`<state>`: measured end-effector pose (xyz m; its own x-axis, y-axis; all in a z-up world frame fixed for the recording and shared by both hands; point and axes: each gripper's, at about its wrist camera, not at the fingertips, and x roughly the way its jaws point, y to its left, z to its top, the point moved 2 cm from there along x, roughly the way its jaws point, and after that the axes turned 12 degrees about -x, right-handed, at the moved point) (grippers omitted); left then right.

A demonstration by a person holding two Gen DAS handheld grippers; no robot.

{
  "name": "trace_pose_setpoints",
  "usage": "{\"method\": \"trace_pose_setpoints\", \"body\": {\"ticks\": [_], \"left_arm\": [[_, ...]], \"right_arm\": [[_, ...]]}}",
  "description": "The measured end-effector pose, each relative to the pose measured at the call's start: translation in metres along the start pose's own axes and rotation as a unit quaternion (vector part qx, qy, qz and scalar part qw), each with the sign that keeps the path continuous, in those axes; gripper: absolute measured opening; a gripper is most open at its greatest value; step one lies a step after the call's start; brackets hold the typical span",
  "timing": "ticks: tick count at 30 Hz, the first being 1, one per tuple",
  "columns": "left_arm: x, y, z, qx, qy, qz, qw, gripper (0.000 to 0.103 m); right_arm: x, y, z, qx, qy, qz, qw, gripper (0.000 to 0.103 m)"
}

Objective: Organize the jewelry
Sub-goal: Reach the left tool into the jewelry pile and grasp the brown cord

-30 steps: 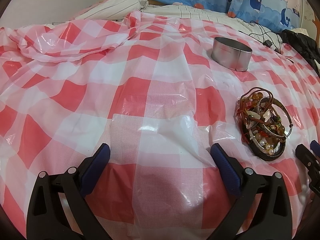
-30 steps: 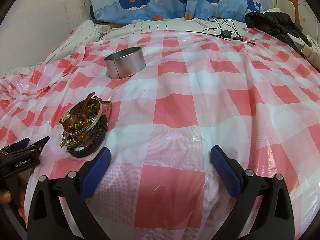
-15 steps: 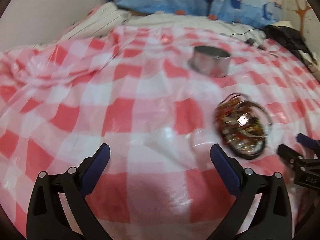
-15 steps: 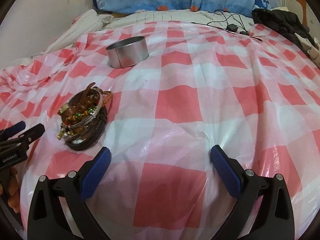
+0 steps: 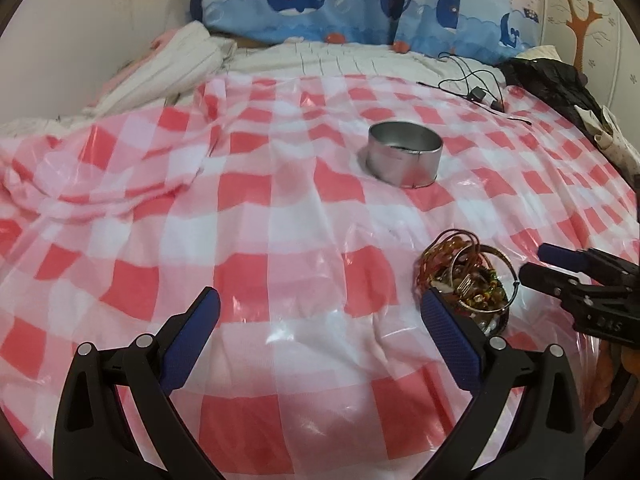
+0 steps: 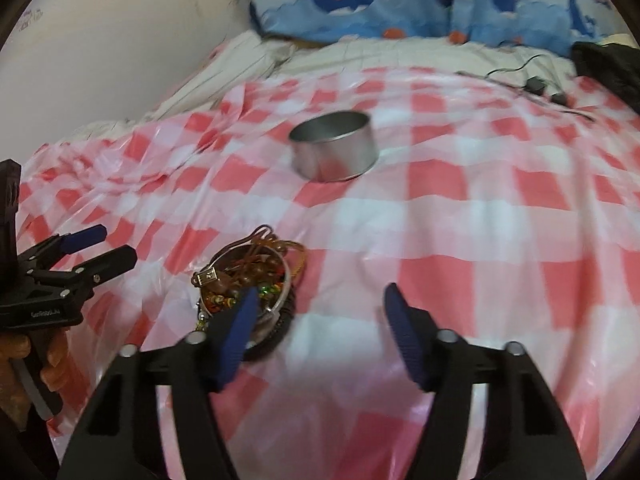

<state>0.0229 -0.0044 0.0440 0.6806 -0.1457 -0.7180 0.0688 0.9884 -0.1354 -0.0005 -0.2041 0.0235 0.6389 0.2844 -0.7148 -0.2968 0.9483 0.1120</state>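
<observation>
The left gripper (image 5: 320, 332) has its jaws spread wide with only checked cloth between them; its right blue pad (image 5: 450, 338) sits just in front of the heap of jewelry (image 5: 466, 280), hiding the heap's near edge. The right gripper (image 6: 320, 334) is closing, nothing between its jaws, and its left pad (image 6: 236, 332) overlaps the same heap (image 6: 248, 276) in its own view (touching or merely in front, I cannot tell). The heap, a tangle of bangles, beads and cords, lies on the red-and-white checked plastic cloth (image 5: 248, 216) covering the bed, with a gripper on either side. Beyond the heap, well apart from it, stands an open round metal tin (image 5: 405, 153). Farther back lie black cables (image 5: 474, 88), dark clothing (image 5: 548, 80) and whale-print pillows (image 5: 360, 4).
</observation>
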Motion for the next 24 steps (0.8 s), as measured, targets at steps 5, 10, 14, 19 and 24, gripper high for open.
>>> {"method": "trace_pose_setpoints", "body": {"ticks": [5,10,14,19,24], "left_arm": [[-0.002,-0.007,0.000,0.018,-0.009,-0.003,0.9998,0.097],[0.002,-0.012,-0.003,0.026,-0.006,-0.002,0.9996,0.097],[0.005,-0.018,-0.005,0.036,-0.004,-0.011,0.9993,0.097],[0.009,-0.036,-0.010,0.074,0.002,-0.033,0.9967,0.097],[0.007,-0.051,-0.017,0.111,-0.007,-0.042,0.9929,0.097]], "right_arm": [[0.019,0.002,0.001,0.010,0.012,0.047,0.999,0.044],[0.020,0.007,0.004,0.010,0.006,0.079,0.997,0.009],[-0.001,0.002,0.006,0.020,-0.024,0.090,0.995,0.007],[-0.011,-0.002,0.001,-0.022,-0.001,0.003,1.000,0.006],[-0.024,-0.016,-0.004,0.001,-0.012,0.001,1.000,0.005]]}}
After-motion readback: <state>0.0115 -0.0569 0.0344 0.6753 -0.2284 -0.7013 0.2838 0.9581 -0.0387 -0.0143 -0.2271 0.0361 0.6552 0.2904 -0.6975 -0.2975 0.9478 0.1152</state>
